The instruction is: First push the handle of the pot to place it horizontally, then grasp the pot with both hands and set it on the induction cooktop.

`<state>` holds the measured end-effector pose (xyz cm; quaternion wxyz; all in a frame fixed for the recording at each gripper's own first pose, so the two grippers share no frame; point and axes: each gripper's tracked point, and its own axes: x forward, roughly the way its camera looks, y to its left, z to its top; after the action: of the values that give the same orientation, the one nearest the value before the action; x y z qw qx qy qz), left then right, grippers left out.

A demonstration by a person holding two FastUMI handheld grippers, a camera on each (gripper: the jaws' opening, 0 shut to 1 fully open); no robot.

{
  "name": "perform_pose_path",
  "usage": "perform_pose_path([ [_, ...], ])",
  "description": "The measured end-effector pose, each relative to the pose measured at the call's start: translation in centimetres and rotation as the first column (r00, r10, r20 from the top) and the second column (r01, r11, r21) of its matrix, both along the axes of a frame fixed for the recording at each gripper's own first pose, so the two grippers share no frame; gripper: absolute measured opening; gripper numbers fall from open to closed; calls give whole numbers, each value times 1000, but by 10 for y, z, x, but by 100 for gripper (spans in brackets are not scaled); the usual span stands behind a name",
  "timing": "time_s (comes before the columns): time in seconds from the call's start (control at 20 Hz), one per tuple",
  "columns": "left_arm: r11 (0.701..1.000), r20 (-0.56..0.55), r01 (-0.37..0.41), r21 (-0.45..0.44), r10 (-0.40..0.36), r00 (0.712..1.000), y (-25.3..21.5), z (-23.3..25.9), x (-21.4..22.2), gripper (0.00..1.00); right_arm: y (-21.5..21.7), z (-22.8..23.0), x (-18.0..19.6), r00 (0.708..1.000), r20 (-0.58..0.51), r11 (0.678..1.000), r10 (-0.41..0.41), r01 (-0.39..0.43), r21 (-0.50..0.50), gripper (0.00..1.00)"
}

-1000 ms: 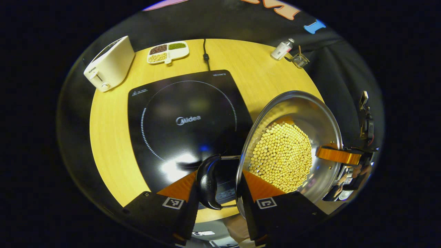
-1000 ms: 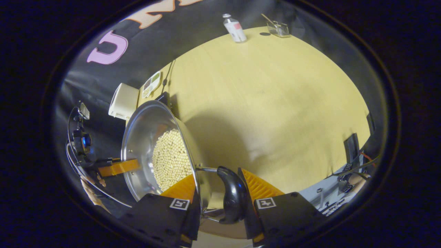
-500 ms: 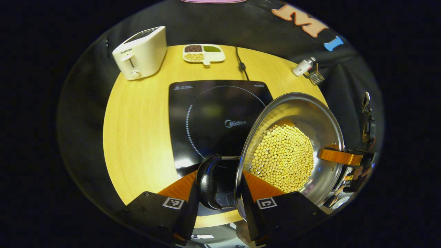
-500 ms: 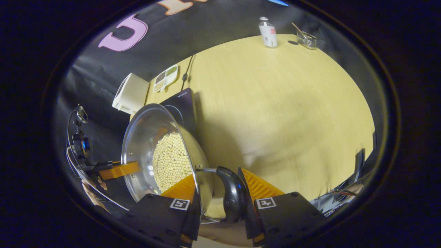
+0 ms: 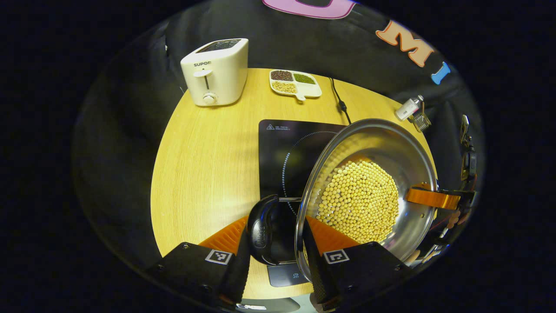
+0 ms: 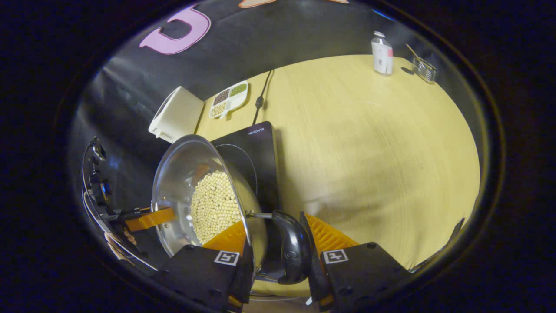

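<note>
A steel pot (image 5: 373, 143) holding soybeans (image 5: 358, 202) hangs tilted above the table, partly over the black induction cooktop (image 5: 278, 148). My left gripper (image 5: 273, 222) is shut on the pot's black side handle (image 5: 260, 228), with one finger inside the rim. In the right gripper view my right gripper (image 6: 273, 227) is shut the same way on the opposite black handle (image 6: 289, 250) of the pot (image 6: 182, 169). The cooktop (image 6: 258, 152) lies just behind the pot. Each view shows the other gripper at the far rim.
On the round wooden table (image 5: 204, 161) a white toaster (image 5: 215, 71) and a divided dish of beans (image 5: 295, 82) stand at the back. The cooktop's cable (image 5: 339, 102) runs off behind. A small bottle (image 6: 381, 54) and a wire basket (image 6: 423, 69) stand at the far edge.
Both grippers have carried the pot across the table toward the cooktop. The cooktop now shows under and behind the pot in the right gripper view. The grip on both handles is unchanged.
</note>
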<state>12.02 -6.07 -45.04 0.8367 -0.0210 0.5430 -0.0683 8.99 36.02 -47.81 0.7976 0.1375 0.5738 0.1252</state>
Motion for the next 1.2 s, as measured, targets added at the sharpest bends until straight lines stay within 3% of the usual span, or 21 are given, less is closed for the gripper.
perform_pose_path([
  [0.3,998,67,-64,20,63,996,6,8,-12,63,11,-6,35,997,65,1000,28,-28,-1,50],
  [0.8,996,87,-71,45,67,994,3,13,-9,63,17,-26,41,999,37,1000,30,-30,0,50],
  [0.95,996,100,-69,53,64,993,-1,15,-6,64,18,-31,41,1000,18,1000,23,-23,14,55],
  [1.0,996,100,-72,50,67,993,0,14,-6,62,18,-31,42,999,23,1000,25,-26,14,51],
  [1.2,995,105,-84,47,79,991,0,13,-6,64,17,-31,44,999,36,1000,27,-28,8,53],
])
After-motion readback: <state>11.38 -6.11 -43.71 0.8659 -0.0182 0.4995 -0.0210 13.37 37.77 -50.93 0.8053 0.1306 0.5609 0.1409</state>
